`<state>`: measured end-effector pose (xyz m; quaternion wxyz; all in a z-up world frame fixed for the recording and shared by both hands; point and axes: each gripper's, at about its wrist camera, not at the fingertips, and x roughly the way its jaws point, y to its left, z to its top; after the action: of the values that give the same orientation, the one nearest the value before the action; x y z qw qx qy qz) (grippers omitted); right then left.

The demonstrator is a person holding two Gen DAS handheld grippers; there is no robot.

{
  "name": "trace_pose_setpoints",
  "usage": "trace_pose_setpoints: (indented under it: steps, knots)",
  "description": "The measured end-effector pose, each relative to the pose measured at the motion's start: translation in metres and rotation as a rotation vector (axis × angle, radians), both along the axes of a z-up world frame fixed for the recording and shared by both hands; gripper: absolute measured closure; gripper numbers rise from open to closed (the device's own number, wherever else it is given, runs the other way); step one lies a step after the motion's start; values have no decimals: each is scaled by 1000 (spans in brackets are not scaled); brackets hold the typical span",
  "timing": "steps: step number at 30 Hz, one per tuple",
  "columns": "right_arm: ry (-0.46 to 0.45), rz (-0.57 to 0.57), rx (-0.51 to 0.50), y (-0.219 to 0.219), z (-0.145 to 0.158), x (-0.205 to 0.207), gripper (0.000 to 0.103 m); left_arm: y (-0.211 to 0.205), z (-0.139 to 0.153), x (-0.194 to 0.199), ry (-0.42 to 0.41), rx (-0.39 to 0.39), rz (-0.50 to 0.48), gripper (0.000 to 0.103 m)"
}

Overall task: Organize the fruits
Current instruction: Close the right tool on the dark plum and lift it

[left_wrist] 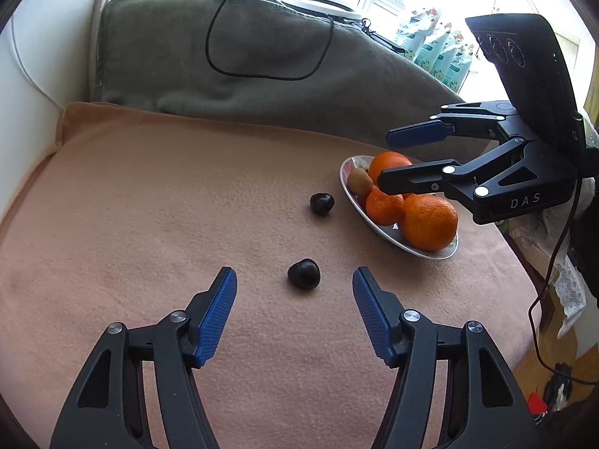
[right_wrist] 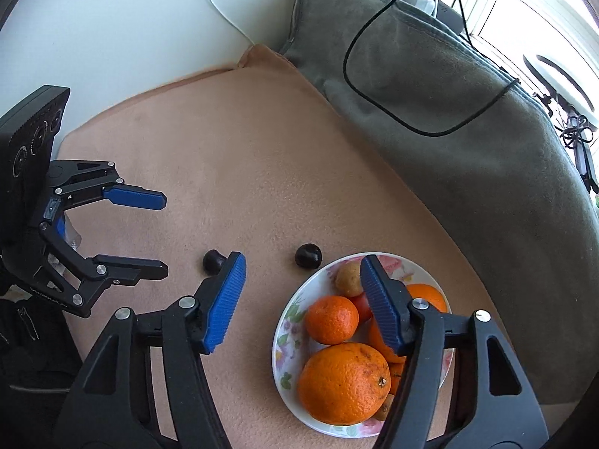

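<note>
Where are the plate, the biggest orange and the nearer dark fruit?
plate [right_wrist: 288, 321]: right wrist view, bare floral rim.
biggest orange [right_wrist: 342, 381]: right wrist view, middle of peel.
nearer dark fruit [left_wrist: 304, 274]: left wrist view, its centre.

We find the pink blanket [left_wrist: 149, 224] bare left of two dark fruits [left_wrist: 304, 274], free passage there. The plate [right_wrist: 284, 336] heaped with oranges [right_wrist: 344, 381] blocks the right. A grey cushion [left_wrist: 224, 56] with a looping black cable [left_wrist: 269, 71] walls the back.
</note>
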<state>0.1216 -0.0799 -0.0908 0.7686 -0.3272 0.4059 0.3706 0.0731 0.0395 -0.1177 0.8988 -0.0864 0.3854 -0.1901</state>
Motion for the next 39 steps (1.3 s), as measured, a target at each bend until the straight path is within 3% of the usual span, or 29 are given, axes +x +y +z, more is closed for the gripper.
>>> trace_pose_setpoints:
  steps: [4, 11, 27, 39]
  knots:
    - [41, 32, -60, 12, -16, 12, 55, -5, -5, 5, 20, -16, -19, 44]
    - [105, 61, -114, 25, -39, 27, 60, -12, -11, 12, 48, -15, -39, 49]
    - [149, 120, -277, 54, -72, 55, 60, -25, -21, 26, 87, -1, -59, 57]
    - [193, 129, -344, 65, -86, 68, 61, -32, -26, 29, 105, 21, -61, 63]
